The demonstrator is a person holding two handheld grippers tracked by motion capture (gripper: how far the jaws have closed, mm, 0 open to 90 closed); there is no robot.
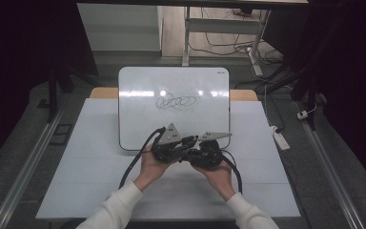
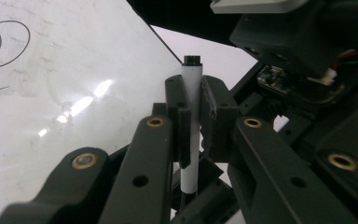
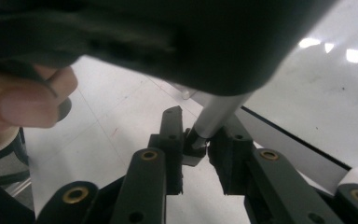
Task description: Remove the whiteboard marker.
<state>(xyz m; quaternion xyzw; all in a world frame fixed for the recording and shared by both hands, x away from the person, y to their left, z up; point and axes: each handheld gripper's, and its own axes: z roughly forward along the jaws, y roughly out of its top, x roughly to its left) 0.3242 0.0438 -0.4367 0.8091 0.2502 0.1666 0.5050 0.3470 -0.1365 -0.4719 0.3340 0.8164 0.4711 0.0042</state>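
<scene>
Probably a lab: floor cables [image 1: 228, 47], dark curtains [image 1: 348, 71]

High view sits above the near edge, facing forward and down over the whole table [image 1: 100, 157] and whiteboard [image 1: 138, 95]. Left gripper view looks close-up along its jaws toward the whiteboard [image 2: 51, 107]. Right gripper view, equally close, faces the table [image 3: 107, 116] and the whiteboard [image 3: 326, 93]. All share the whiteboard.

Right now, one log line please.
left gripper: shut on marker | right gripper: at marker end | whiteboard: scribbled
</scene>
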